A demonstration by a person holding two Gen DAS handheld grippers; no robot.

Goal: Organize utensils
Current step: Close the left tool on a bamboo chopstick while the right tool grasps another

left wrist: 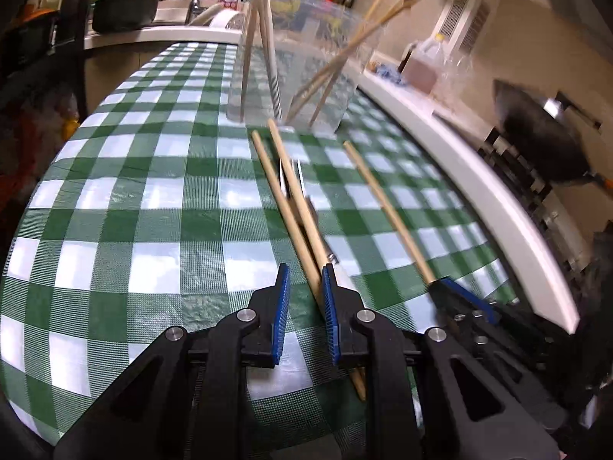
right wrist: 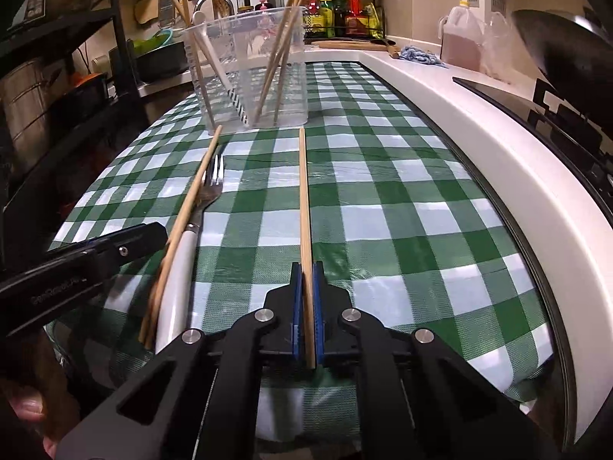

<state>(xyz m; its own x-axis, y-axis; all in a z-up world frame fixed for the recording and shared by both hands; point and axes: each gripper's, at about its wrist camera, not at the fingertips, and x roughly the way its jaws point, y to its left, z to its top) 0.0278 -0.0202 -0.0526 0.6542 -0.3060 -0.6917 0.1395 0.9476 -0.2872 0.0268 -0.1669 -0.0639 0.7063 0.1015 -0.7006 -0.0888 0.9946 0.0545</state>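
A clear plastic cup [right wrist: 253,76] stands far on the green checked table and holds several chopsticks and a white spoon; it also shows in the left wrist view [left wrist: 302,73]. My right gripper [right wrist: 306,268] is shut on a single wooden chopstick [right wrist: 303,191] that points at the cup; this chopstick also shows in the left wrist view [left wrist: 387,207]. My left gripper [left wrist: 304,276] is open around two chopsticks [left wrist: 291,199] lying on the cloth beside a white-handled fork [right wrist: 191,237]. The right gripper [left wrist: 459,295] shows in the left wrist view.
A white counter edge [right wrist: 479,145] runs along the right of the table, with a stove and wok [left wrist: 544,134] beyond it. A jug [right wrist: 463,38], a blue cloth [right wrist: 421,55] and a spice rack [right wrist: 345,4] stand at the back. A sink and pans are at the back left.
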